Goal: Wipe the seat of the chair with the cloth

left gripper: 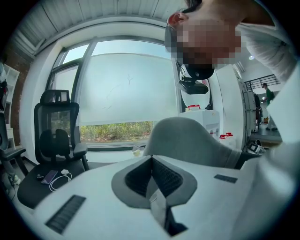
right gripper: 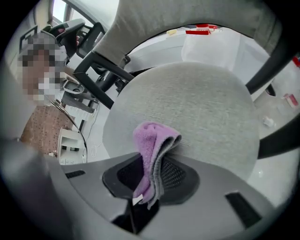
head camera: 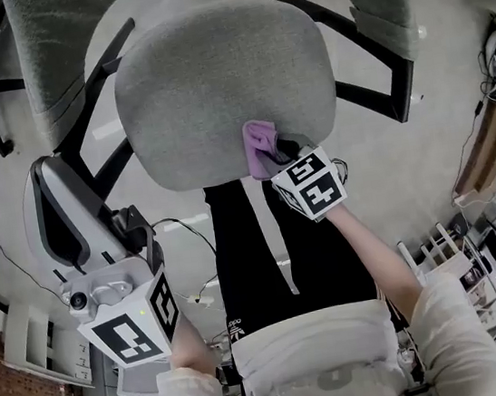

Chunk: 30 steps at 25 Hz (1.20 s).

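I am holding the right tool (right gripper: 149,180) clamped on the cloth (right gripper: 152,145), a lilac piece folded over itself. Its jaws are closed down on the lower part of the fold, and the rest is standing up out of them. The cloth is sitting at the near rim of the chair's seat (right gripper: 201,108), on the side closest to me. Its free end is leaning onto the grey fabric there, though I cannot tell how firmly it is pressing. In the head view the cloth (head camera: 261,140) is covering only a small patch of the seat (head camera: 214,87), so I am judging that nearly all of the wiping remains to be done.

My left tool (left gripper: 152,178) is hanging low and off to the side, well apart from the seat. Its jaws are pressed together with nothing between them, and it is pointing out toward a window.

To do this step well, I am planning to tip the right tool down so the broad face of the fold lies flat on the upholstery. That way the hard tips are not scraping the fabric. I am then aiming for slow, overlapping passes from the near rim toward the backrest (right gripper: 187,18), working across from one side to the other. The grip needs to be firm, because textured fabric is likely to drag the cloth out of the jaws. The chair may also swivel under a sideways push, so I am favouring light, even pressure.
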Available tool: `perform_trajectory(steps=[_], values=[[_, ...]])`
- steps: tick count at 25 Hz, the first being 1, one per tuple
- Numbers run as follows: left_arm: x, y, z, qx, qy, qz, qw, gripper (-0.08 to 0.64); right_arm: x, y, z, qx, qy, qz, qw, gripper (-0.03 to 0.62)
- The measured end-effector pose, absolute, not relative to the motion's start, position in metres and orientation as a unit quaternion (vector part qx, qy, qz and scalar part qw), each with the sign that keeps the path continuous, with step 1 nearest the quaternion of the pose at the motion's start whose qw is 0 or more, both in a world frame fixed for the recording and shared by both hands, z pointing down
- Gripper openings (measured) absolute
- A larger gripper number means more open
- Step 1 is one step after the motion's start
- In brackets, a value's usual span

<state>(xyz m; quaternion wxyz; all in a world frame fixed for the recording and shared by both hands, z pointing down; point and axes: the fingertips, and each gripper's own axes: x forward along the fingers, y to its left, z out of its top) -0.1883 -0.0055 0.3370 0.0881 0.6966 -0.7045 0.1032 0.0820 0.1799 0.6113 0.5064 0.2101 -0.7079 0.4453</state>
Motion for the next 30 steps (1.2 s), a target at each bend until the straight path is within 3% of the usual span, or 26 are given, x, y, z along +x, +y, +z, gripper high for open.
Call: perform_trajectory(steps=[15,30], values=[[-0.164,-0.023,0.329,0.716,-0.686,0.111,0.063,0.013,0.215,0.155,0.611,0.305,-0.647,0.431,0.550,0.089],[-0.149,-0.018,0.318,0.716,-0.686,0.117,0.053,0.012,0.274,0.143,0.613,0.337,-0.604,0.407,0.597,0.089]])
